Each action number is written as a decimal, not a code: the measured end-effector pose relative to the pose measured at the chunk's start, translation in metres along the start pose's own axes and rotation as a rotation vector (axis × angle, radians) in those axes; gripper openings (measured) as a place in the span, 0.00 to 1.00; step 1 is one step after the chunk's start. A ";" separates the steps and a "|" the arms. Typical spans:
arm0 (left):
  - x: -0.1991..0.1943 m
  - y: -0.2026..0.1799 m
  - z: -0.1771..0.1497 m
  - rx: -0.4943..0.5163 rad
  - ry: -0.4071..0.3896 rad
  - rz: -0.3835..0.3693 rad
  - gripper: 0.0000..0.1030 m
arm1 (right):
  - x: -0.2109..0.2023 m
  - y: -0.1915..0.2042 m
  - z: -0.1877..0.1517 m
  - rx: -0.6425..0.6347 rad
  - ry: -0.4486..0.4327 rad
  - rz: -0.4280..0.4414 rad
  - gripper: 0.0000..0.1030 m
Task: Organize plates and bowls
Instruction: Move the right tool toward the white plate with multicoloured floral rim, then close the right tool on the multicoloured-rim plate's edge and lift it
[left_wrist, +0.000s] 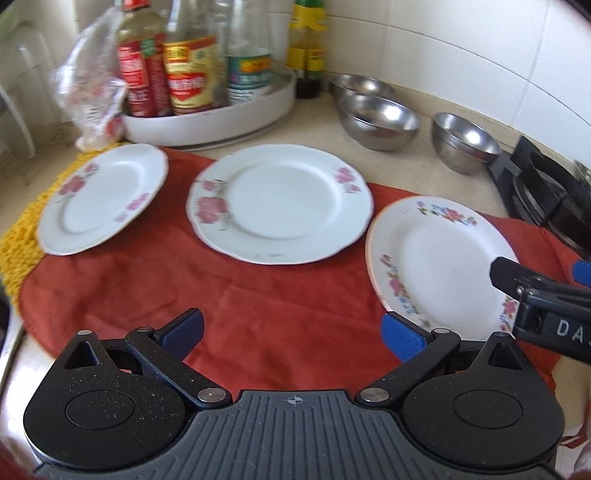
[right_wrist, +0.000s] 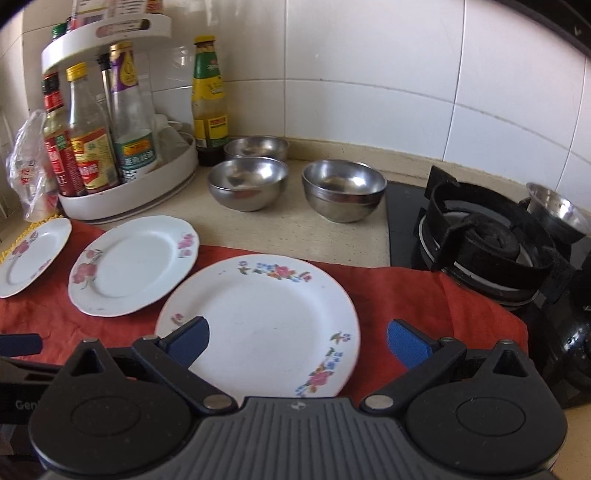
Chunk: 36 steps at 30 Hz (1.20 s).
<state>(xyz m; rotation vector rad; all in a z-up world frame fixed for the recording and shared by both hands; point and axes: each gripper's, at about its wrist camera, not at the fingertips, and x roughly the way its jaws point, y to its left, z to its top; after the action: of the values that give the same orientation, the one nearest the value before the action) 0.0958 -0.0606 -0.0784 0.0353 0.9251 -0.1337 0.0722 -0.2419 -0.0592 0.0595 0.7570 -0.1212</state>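
Three plates are lying in a row on a red cloth (right_wrist: 424, 291) that is covering the front part of the counter (right_wrist: 295, 229). The plate with pink roses (left_wrist: 101, 199) is sitting at the cloth's left end, the middle plate (left_wrist: 279, 203) is just beside it, and the plate with colourful flowers (right_wrist: 266, 325) is lying toward the right end. Three steel bowls (right_wrist: 341, 190) are standing near the back edge of the counter, next to a white bottle rack (right_wrist: 129, 184) and near a gas burner (right_wrist: 487, 240). The left gripper (left_wrist: 291, 332) is hovering with its jaws wide apart over bare cloth. The right gripper (right_wrist: 297, 341) is also holding its jaws apart, above the near edge of the colourful plate.
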 end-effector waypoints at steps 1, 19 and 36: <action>0.004 -0.003 0.001 0.012 0.004 -0.020 1.00 | 0.006 -0.007 0.000 0.015 0.018 0.006 0.96; 0.066 -0.046 0.034 0.163 0.123 -0.242 0.94 | 0.070 -0.057 0.011 0.064 0.215 0.252 0.58; 0.070 -0.047 0.044 0.206 0.182 -0.340 0.94 | 0.075 -0.079 0.012 0.104 0.216 0.374 0.55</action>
<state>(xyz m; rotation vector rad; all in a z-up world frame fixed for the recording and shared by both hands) 0.1659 -0.1182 -0.1063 0.0817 1.0909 -0.5487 0.1241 -0.3275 -0.1033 0.3148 0.9423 0.2052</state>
